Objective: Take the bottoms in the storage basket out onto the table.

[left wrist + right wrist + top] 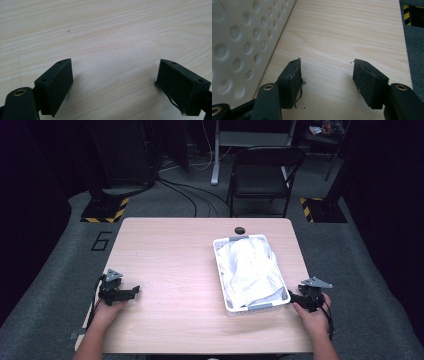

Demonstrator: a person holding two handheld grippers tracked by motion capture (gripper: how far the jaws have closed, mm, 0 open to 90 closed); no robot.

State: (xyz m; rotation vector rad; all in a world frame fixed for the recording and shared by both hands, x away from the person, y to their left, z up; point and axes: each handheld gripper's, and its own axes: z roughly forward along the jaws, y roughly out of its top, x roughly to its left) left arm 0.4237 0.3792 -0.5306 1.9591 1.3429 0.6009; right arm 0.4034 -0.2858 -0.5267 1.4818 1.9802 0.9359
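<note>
Black tongs [135, 291] w/ grey 3-corner plates, brass screws, frayed pads [295, 77].

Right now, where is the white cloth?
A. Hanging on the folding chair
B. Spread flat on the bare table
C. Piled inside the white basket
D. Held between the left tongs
C: the white cloth lies heaped inside the white basket, which stands on the wooden table.

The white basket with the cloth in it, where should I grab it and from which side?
Probably by the near short rim of the white basket, at the grey handle strip, coming from the person's side of the table. That edge faces both hands and stands clear of the white cloth. The right gripper, jaws open, already sits beside the near right corner.
</note>
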